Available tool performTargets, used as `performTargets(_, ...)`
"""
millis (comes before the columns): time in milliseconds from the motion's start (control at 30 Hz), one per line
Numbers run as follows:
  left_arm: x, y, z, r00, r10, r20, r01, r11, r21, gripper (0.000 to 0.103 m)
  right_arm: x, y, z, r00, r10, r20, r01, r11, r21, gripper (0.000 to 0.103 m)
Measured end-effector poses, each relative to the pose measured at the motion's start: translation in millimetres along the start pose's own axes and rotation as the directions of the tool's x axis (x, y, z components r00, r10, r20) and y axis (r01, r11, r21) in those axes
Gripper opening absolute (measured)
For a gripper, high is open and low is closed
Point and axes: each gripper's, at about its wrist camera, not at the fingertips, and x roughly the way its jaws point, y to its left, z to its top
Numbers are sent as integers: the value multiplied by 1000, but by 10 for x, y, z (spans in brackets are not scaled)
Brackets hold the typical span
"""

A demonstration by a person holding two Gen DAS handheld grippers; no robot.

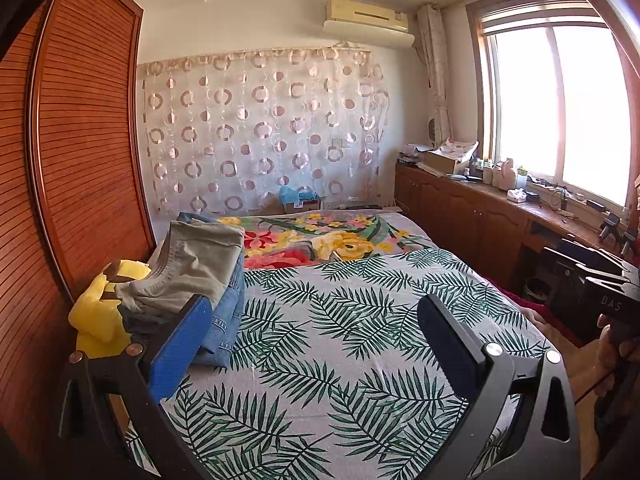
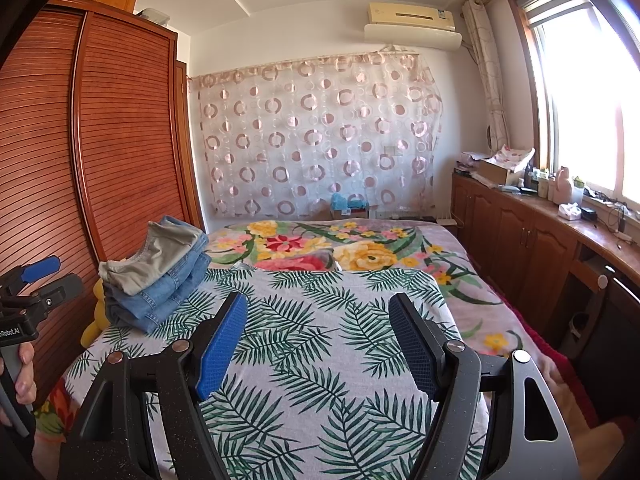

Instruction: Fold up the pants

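Two grippers, left gripper [image 1: 316,320] and right gripper [image 2: 318,320], hover level over the bed [image 2: 320,360], jaws spread, empty. Folded pants [image 2: 160,276] sit stacked far-left. Handle lettering perhaps reads "DAS".

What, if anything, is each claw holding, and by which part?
Nothing. The left claw and right claw are both open and empty above the leaf-print bedspread; the folded pants stack lies untouched.
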Motion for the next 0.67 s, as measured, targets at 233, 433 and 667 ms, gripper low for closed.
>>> performTargets(233,0,-1,-5,1000,0,0,0,1000,0,102,-6,-1,-6,1000,2,1,-2,1000,-2,75)
performTargets(433,0,-3,-10,1000,0,1,0,1000,1,102,-6,-5,-6,1000,2,0,-2,1000,-2,75)
performTargets(667,1,-3,-15,1000,1,2,-1,1000,1,102,-10,-3,-10,1000,3,2,-3,1000,-2,75)
